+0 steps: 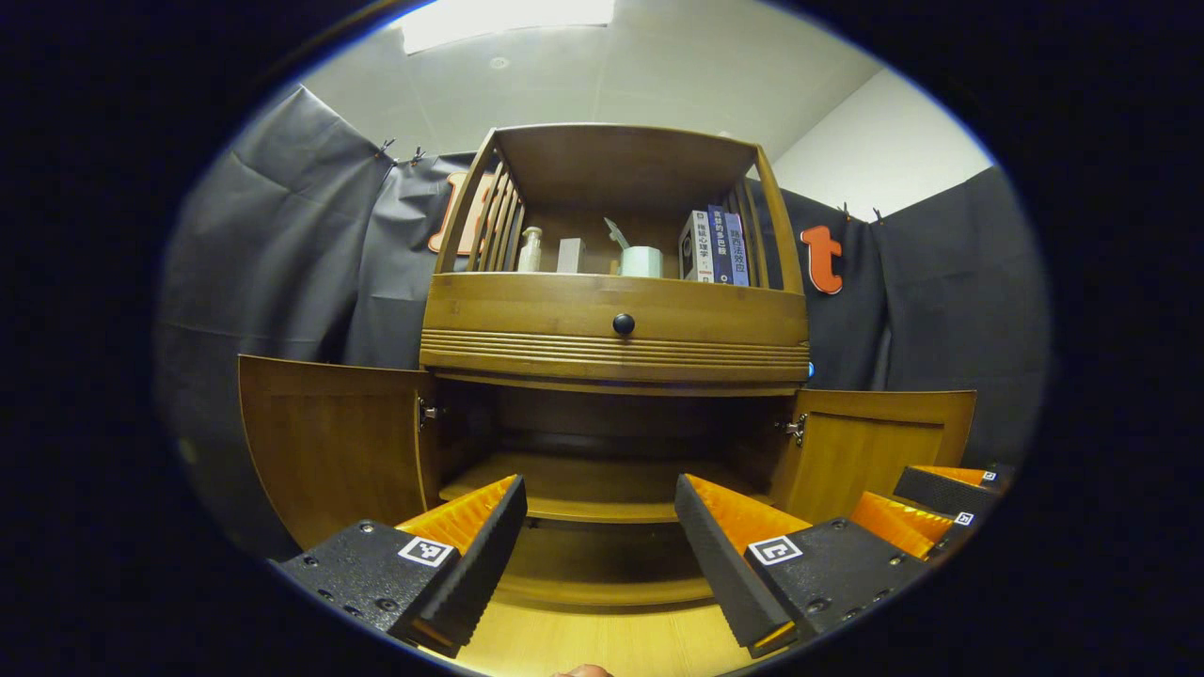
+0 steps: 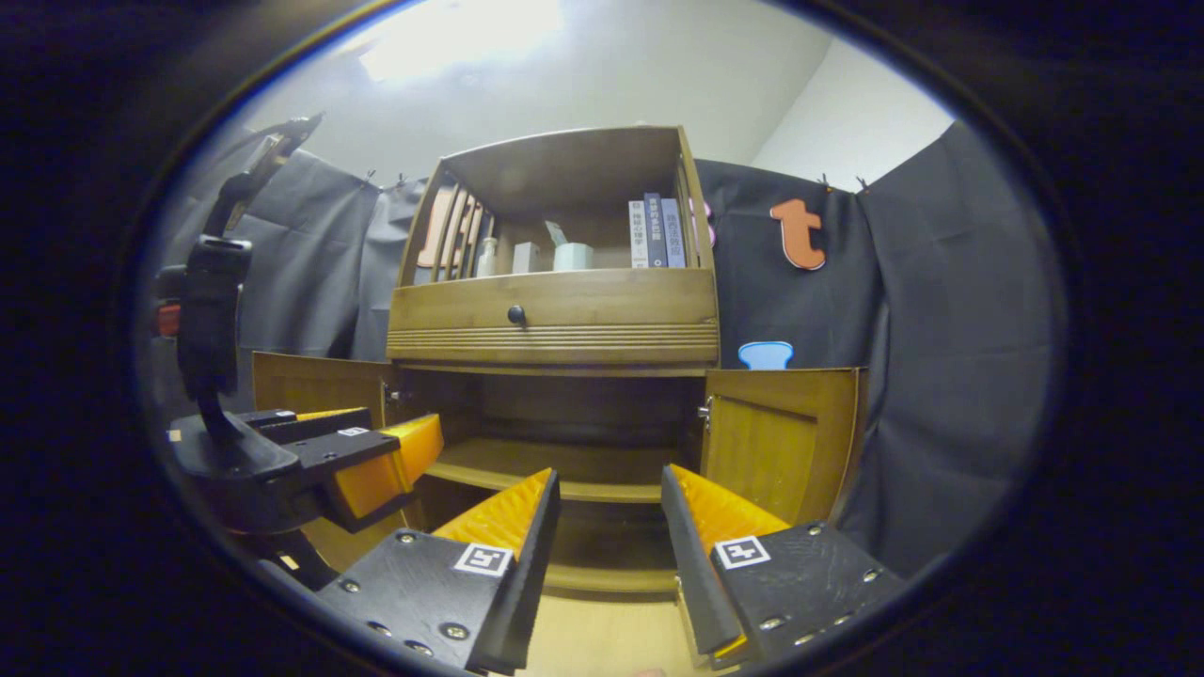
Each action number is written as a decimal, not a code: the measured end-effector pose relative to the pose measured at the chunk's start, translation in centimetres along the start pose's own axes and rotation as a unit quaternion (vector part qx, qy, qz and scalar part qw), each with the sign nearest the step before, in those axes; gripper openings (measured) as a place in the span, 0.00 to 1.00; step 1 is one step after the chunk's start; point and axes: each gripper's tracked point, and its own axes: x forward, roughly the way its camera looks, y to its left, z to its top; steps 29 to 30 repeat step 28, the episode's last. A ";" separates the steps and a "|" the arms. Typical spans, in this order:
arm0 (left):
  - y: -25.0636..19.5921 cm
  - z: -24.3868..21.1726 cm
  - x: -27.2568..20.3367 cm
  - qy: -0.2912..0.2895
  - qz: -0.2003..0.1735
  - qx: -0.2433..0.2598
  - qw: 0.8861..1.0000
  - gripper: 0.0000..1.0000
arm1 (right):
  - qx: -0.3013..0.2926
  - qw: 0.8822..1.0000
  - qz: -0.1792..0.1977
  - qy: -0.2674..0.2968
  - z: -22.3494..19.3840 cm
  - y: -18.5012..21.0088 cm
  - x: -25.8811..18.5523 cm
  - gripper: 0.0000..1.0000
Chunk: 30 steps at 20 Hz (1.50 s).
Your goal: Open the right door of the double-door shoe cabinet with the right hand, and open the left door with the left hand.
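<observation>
Shoe cabinet (image 1: 616,329) doors swung wide; left gripper (image 1: 600,527), right gripper (image 2: 609,522) released, facing it, apart.

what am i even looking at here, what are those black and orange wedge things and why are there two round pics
Each round picture comes from a fisheye camera riding on a hand-held two-finger tool; a person carries one per hand. The wedges at the bottom are that tool's own fingers. The left gripper view shows the left tool, open and empty; the right gripper view shows the right tool, also open and empty, with the other tool off to its left. Ahead stands a wooden shoe cabinet. Its left door and right door are both swung open. The top shelf holds books and a pale cup.
</observation>
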 end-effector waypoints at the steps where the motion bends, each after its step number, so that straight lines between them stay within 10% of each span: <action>1: 0.1 0.0 0.0 0.000 0.001 0.002 1.000 0.98 | 0.005 1.000 -0.003 -0.008 0.2 -0.2 -0.1 0.55; 11: 0.3 0.5 -0.7 -0.006 0.004 0.002 1.000 0.98 | 0.024 0.999 -0.022 0.010 -0.5 -1.3 -0.5 0.55; 13: 0.1 0.5 -0.9 -0.005 0.002 0.002 1.000 0.98 | 0.021 0.999 -0.026 -0.001 0.1 -1.3 -0.8 0.16; 14: -0.1 0.5 -1.0 -0.005 0.000 0.001 1.000 0.98 | 0.023 1.000 -0.007 -0.002 0.0 -0.4 -0.3 0.20; 18: -1.1 0.5 -1.4 -0.005 -0.010 0.002 1.000 0.98 | 0.018 1.000 0.012 0.007 -0.2 0.0 -1.3 1.00; 30: -5.3 1.0 -2.8 -0.011 -0.024 0.011 1.000 0.98 | 0.014 1.000 -0.003 0.000 0.7 -3.7 -3.4 1.00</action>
